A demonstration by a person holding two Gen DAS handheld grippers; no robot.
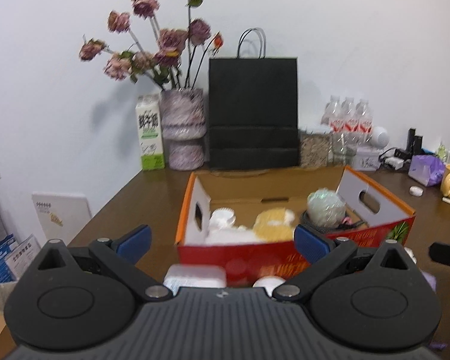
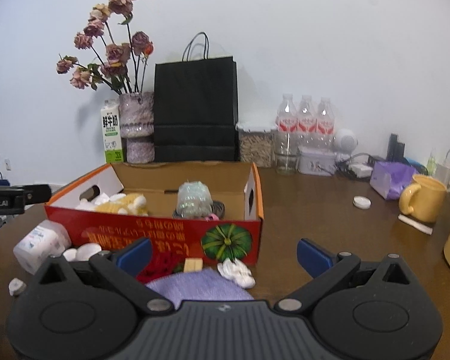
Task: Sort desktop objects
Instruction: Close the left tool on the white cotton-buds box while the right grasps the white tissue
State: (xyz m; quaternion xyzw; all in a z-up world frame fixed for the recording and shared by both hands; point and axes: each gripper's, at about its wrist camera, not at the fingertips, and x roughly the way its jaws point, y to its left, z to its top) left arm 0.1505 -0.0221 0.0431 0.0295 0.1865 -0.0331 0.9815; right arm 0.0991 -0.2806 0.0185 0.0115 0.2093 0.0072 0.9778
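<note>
A red and orange cardboard box point(image 1: 273, 258) point(image 2: 153, 234) stands on the brown desk. It holds a yellow plush toy point(image 1: 273, 222) point(image 2: 129, 205), white items point(image 1: 222, 219) and a pale green ball point(image 1: 325, 207) point(image 2: 193, 199). In front of the box lie a clear plastic container point(image 2: 40, 246) point(image 1: 195, 274), white caps point(image 2: 84, 252), a purple cloth point(image 2: 198, 285), a red item point(image 2: 162, 265), a small wooden block point(image 2: 193, 264) and a white crumpled piece point(image 2: 237, 271). My left gripper point(image 1: 222, 240) is open and empty before the box. My right gripper point(image 2: 223, 253) is open and empty above the loose items.
At the back stand a vase of dried roses point(image 2: 136, 126), a milk carton point(image 2: 112, 136), a black paper bag point(image 2: 195, 111), a grain jar point(image 2: 255, 145) and water bottles point(image 2: 306, 123). On the right are a yellow mug point(image 2: 423, 198), a purple pack point(image 2: 390, 180) and a white lid point(image 2: 361, 202).
</note>
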